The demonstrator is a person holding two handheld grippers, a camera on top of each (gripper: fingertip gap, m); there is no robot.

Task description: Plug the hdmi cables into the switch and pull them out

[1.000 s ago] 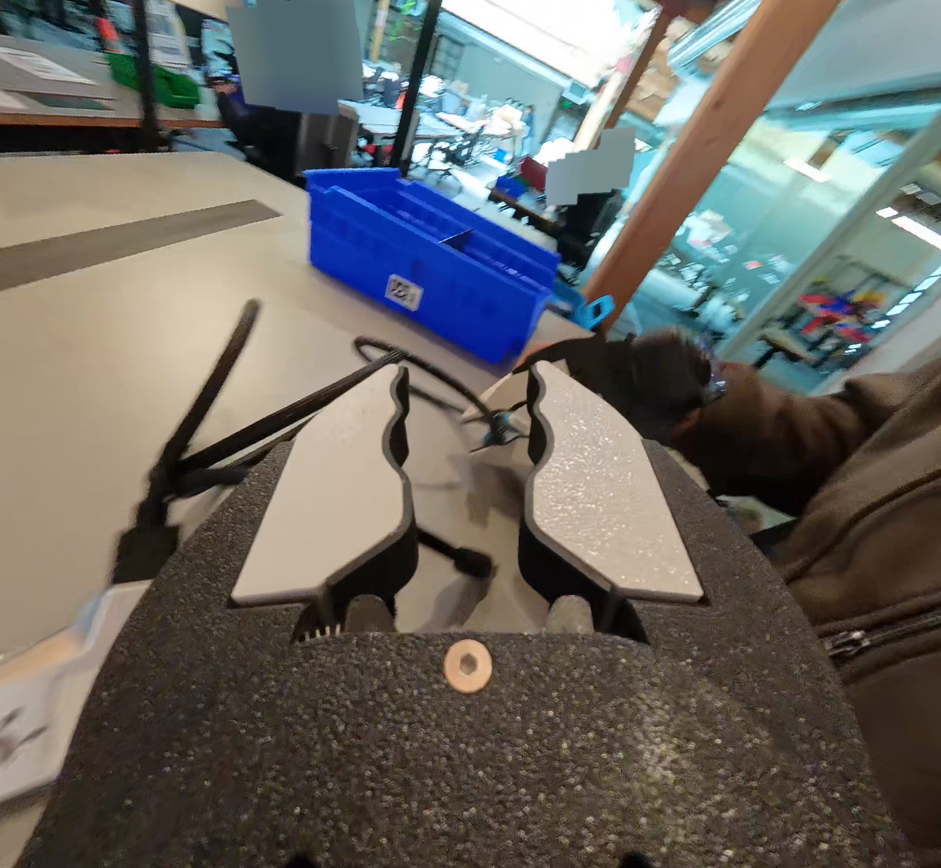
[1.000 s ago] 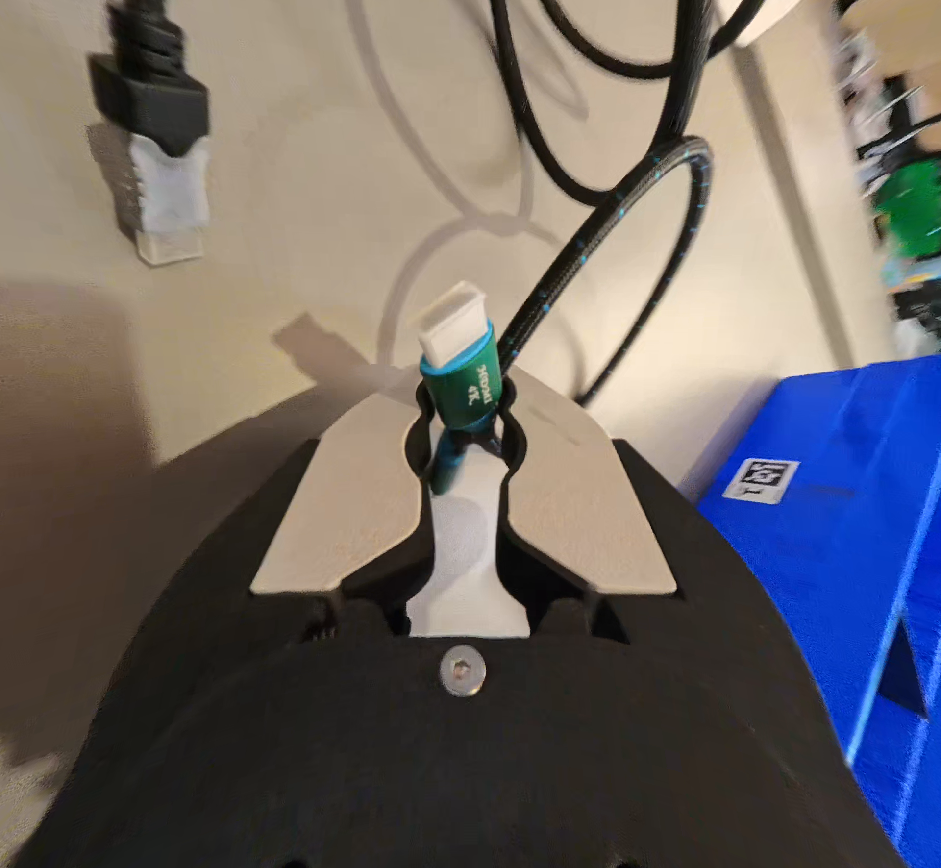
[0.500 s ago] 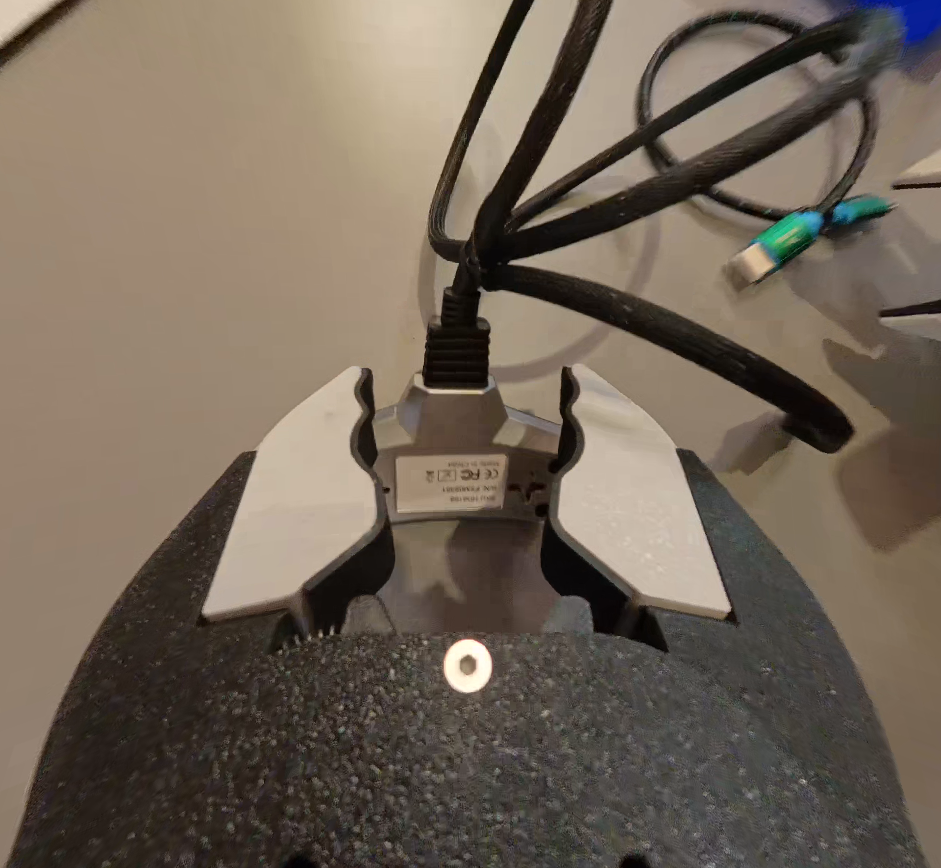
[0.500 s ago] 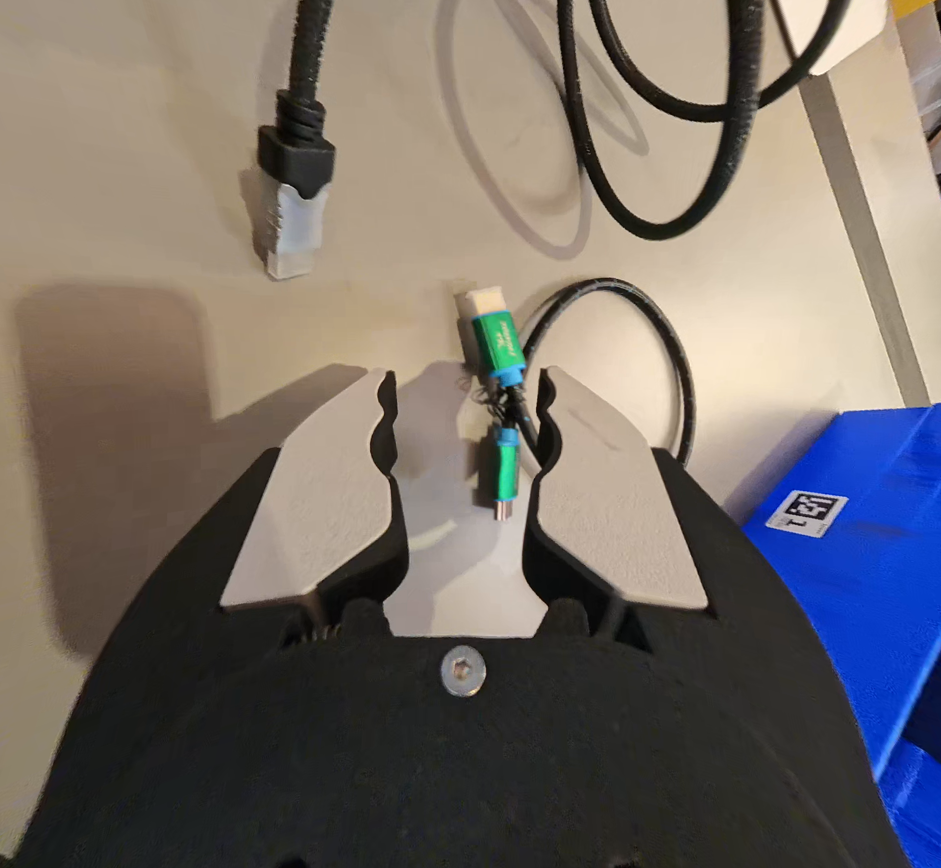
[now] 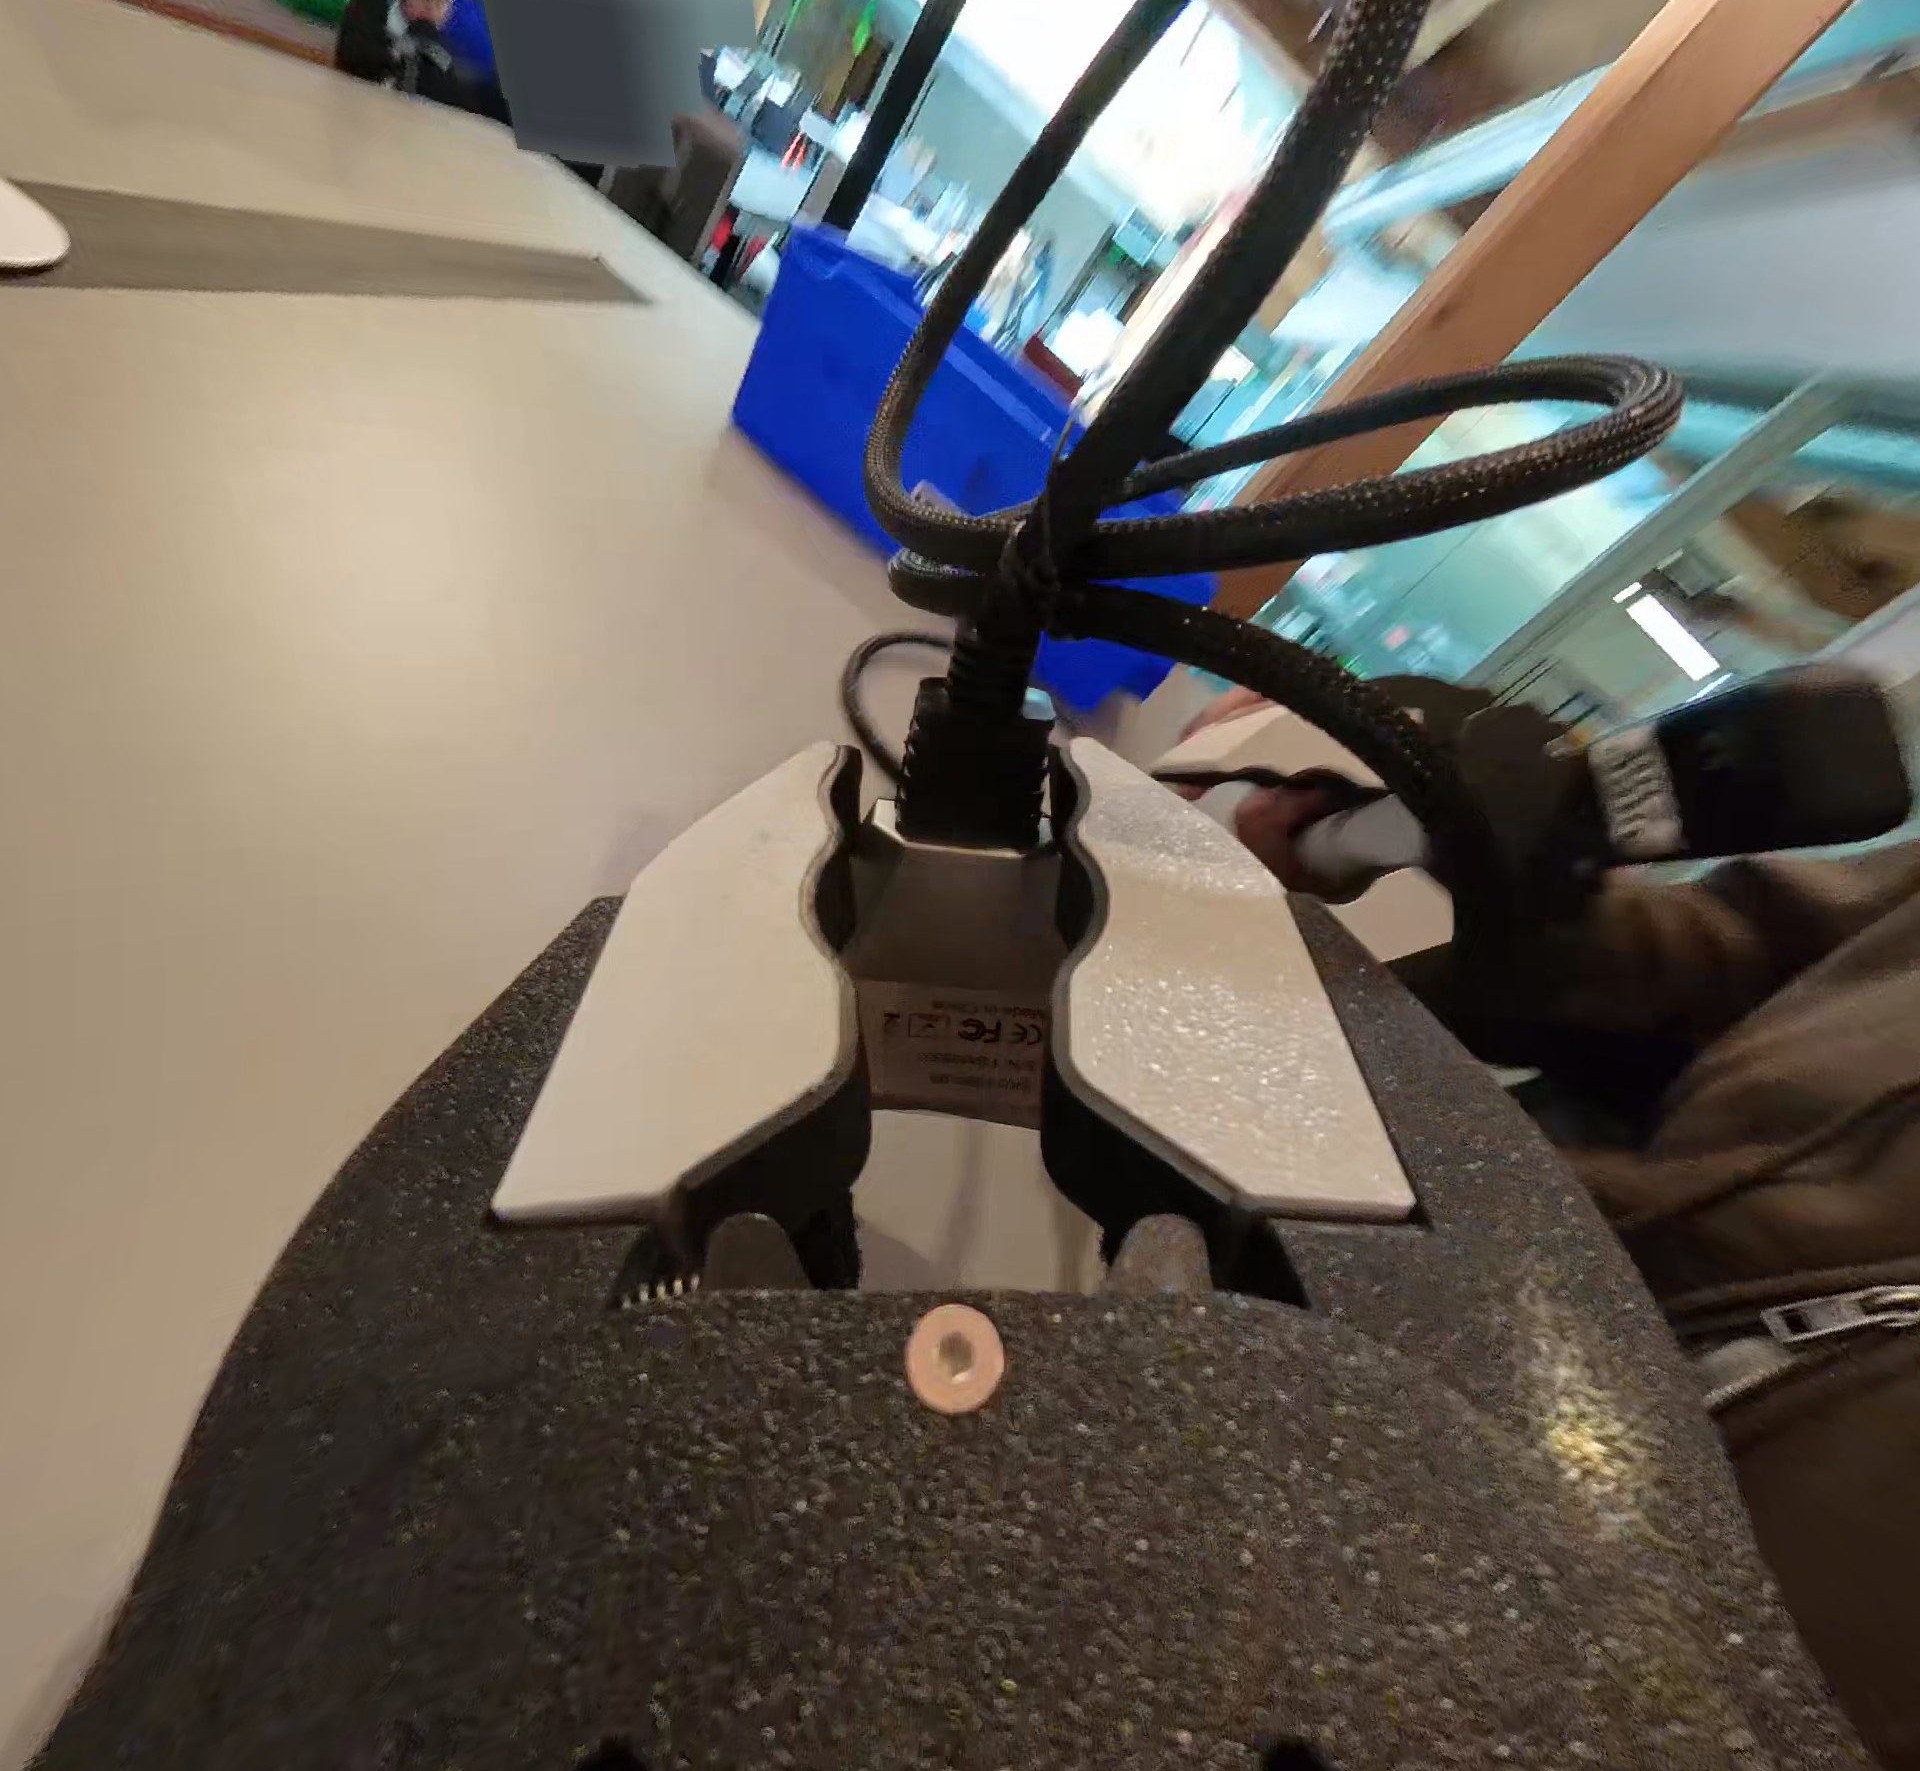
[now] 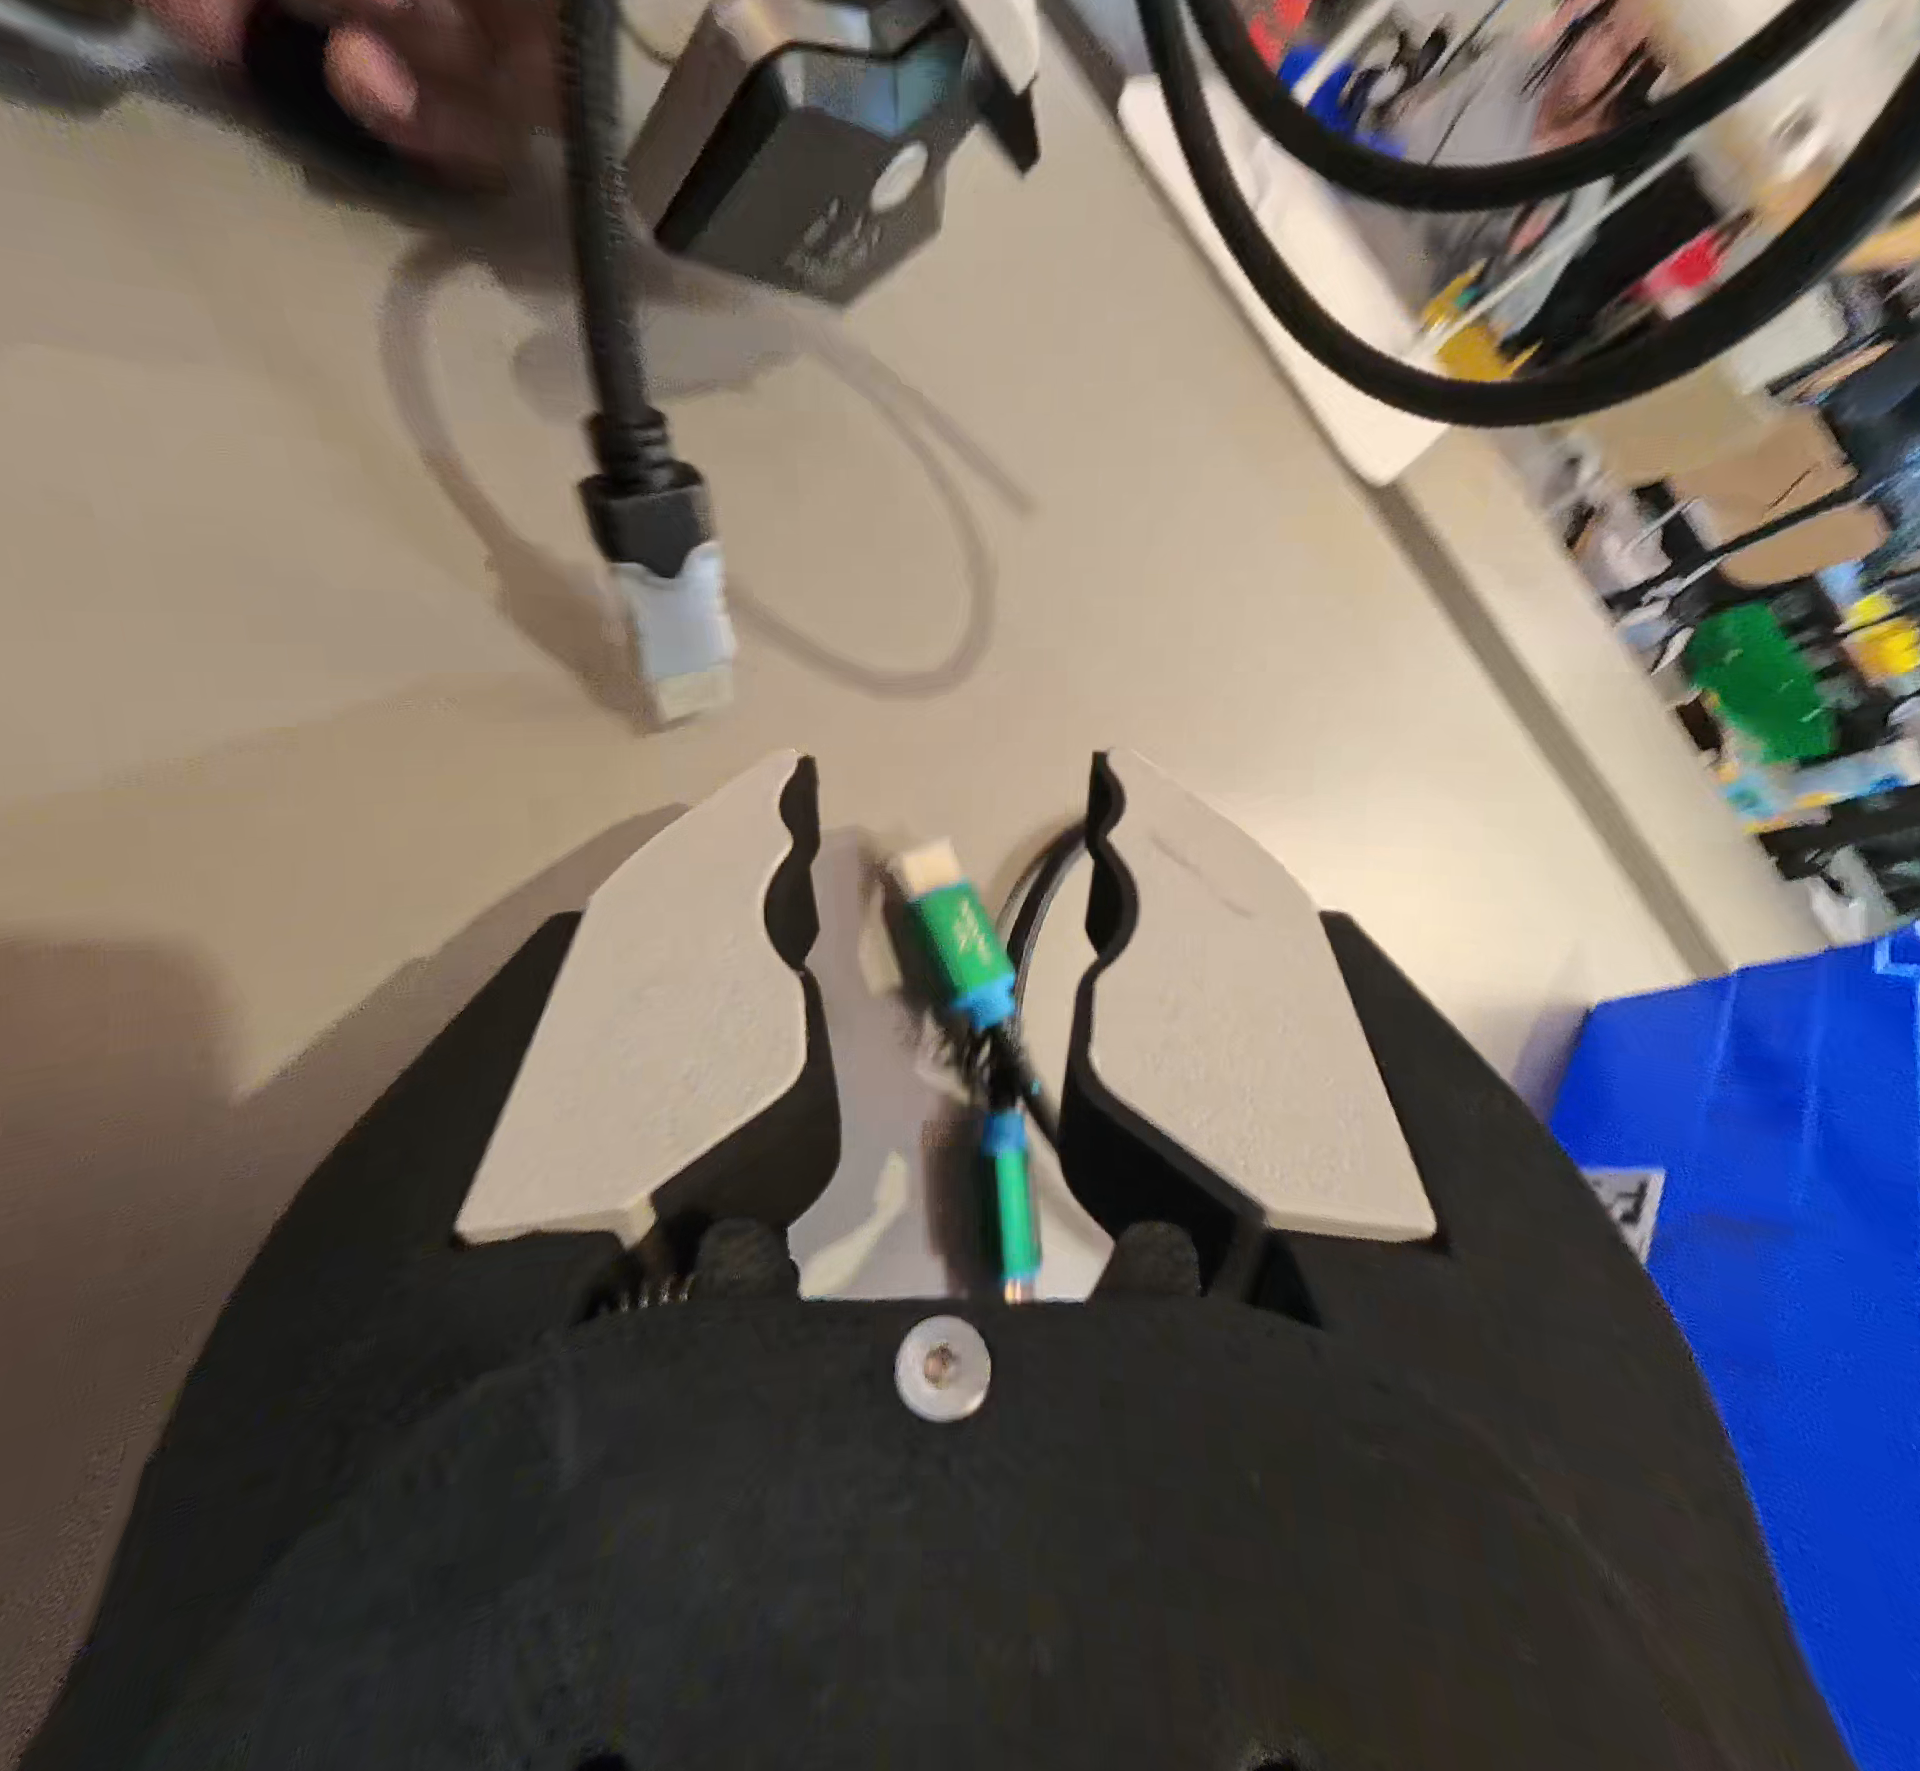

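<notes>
fingers of the left gripper (image 5: pixel 954 786), spread a moment ago, now pinch the grey metal adapter box (image 5: pixel 951 932) with its black braided cable (image 5: pixel 1236 516), lifted above the beige table (image 5: pixel 312 578); the right gripper (image 6: pixel 948 765), which earlier clamped the green cable plug (image 6: pixel 958 932), stands spread over it near the table's blue-bin (image 6: pixel 1766 1202) edge.

A white label (image 5: pixel 956 1046) with small dark print and a row of small symbols sits on the grey adapter (image 5: pixel 951 911) clamped in the left claw (image 5: pixel 956 771). It is upside down to the camera, and the fingers cover its edges. In the right wrist view the adapter's dark face carries pale markings (image 6: pixel 831 241), too blurred to read. The green plug (image 6: pixel 956 932) lying on the table (image 6: pixel 312 682) bears a line of pale lettering along its shell. A white sticker (image 6: pixel 1626 1212) with a black square code pattern is on the blue bin (image 6: pixel 1766 1150) — only part of it shows.
</notes>
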